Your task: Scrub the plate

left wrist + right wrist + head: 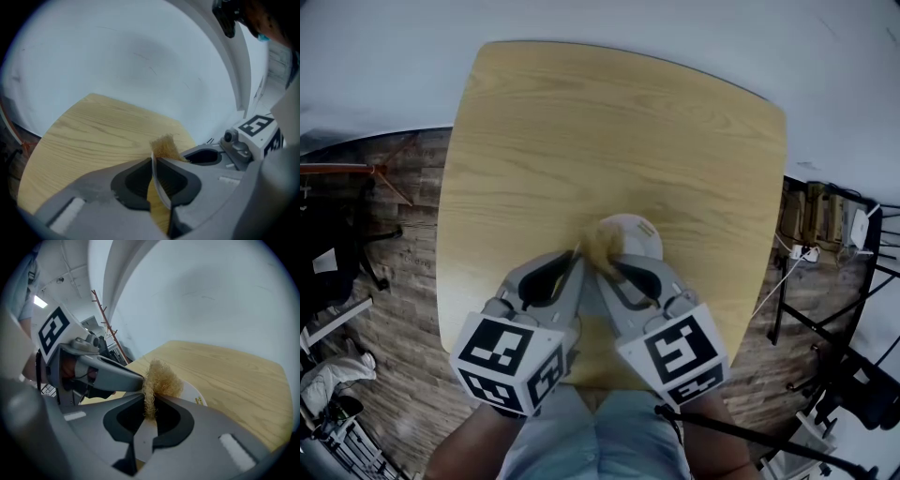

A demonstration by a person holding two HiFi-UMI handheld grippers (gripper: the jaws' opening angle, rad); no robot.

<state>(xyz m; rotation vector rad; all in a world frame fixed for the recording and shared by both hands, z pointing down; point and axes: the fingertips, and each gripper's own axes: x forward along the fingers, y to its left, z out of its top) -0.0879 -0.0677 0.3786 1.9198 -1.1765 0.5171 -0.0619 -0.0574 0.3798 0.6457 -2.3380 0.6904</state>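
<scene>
Beyond both sets of jaws: pale wooden table (609,122), bare grain running out to a white wall (117,56). Well off to either side of the jaws: plank floor (412,234), dark chair (337,234) on the left, metal rack (834,272) with cables on the right. Only the grippers stand in each other's way; they crowd in side by side, tips nearly touching.

Plate (639,236): small, white, just past the tips, over the table's near middle. Tan scrubbing pad (602,246) lies against its left part. Cannot tell whether the plate rests on the wood or is lifted.

Left gripper (153,161): jaws nearly together, clamped on the plate's thin white rim, seen edge-on between the pads. Right gripper (149,401): jaws drawn in on the scrubbing pad, whose frayed tuft sticks out past the tips against the plate, right beside the left jaws.

Both point forward and slant down, marker cubes (511,361) toward the person, forearms above the lap (591,436).
</scene>
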